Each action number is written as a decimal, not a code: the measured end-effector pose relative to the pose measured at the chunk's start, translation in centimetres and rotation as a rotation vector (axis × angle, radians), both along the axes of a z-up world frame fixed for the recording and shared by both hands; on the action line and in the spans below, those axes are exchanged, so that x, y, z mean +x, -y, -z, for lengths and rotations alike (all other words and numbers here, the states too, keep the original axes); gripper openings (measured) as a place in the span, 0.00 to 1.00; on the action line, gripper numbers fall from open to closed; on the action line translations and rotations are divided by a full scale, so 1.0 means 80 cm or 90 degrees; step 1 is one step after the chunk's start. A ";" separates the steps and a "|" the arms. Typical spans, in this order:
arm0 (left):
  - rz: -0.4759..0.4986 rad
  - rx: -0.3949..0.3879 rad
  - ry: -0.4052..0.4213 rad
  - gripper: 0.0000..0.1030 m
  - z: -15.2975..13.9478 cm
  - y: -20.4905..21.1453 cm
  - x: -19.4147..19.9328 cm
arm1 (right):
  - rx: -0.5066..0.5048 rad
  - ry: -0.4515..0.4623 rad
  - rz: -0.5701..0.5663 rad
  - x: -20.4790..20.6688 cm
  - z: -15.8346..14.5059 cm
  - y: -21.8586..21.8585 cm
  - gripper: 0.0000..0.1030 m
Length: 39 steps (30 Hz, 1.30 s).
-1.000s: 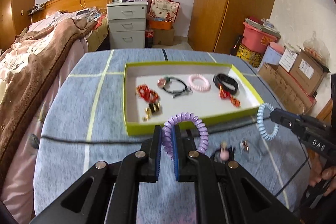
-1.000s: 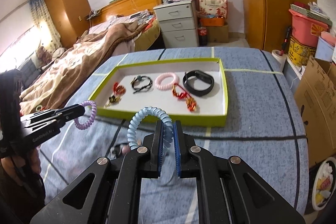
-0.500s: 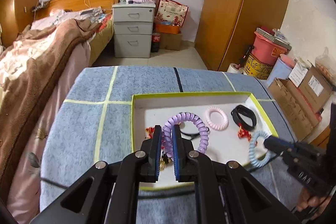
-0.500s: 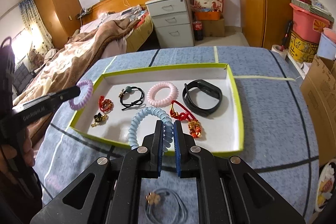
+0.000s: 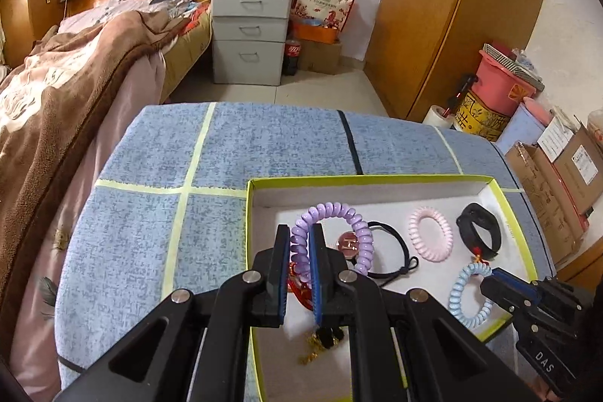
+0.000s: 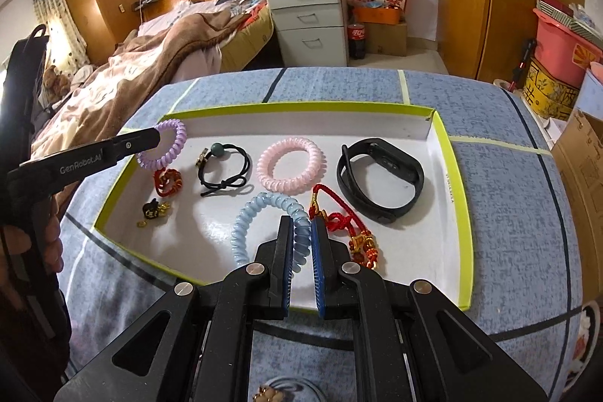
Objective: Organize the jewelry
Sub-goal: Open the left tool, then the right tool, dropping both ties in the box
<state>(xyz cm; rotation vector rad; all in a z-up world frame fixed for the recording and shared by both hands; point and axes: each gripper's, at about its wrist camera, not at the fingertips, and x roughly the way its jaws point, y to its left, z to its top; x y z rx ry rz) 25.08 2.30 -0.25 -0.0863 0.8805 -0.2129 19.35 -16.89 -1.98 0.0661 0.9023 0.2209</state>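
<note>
A green-rimmed white tray [image 6: 458,198] lies on the blue cloth table. My left gripper [image 5: 299,243] is shut on a purple spiral coil band [image 5: 356,226], held over the tray's left end; it also shows in the right wrist view [image 6: 166,144]. My right gripper [image 6: 301,232] is shut on a light blue spiral coil band [image 6: 245,225], low over the tray's front middle; it also shows in the left wrist view [image 5: 461,292]. In the tray lie a pink coil band [image 6: 290,161], a black wristband [image 6: 380,176], a black hair tie [image 6: 226,168] and red knotted charms [image 6: 339,221].
A small gold and black charm [image 6: 152,210] and a red knot [image 6: 167,179] lie at the tray's left end. A small ring item [image 6: 267,394] lies on the cloth below my right gripper. A bed [image 6: 150,63] and drawers [image 6: 309,21] stand beyond the table.
Both grippers have moved forward from the near cloth to over the tray, each still holding its coil band. The blue band has come down close to the tray floor.
</note>
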 end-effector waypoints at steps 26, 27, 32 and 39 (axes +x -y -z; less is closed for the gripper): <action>-0.011 0.010 -0.025 0.13 0.021 0.002 0.014 | -0.026 -0.001 -0.004 0.008 0.011 -0.008 0.10; -0.010 0.011 -0.025 0.14 0.021 0.003 0.014 | -0.025 -0.001 -0.005 0.007 0.010 -0.009 0.10; 0.000 0.007 -0.019 0.25 0.018 0.010 0.009 | -0.025 0.003 -0.002 0.004 0.009 -0.008 0.14; -0.004 0.001 -0.007 0.35 0.010 0.007 -0.004 | -0.021 0.014 0.000 -0.007 0.003 -0.005 0.30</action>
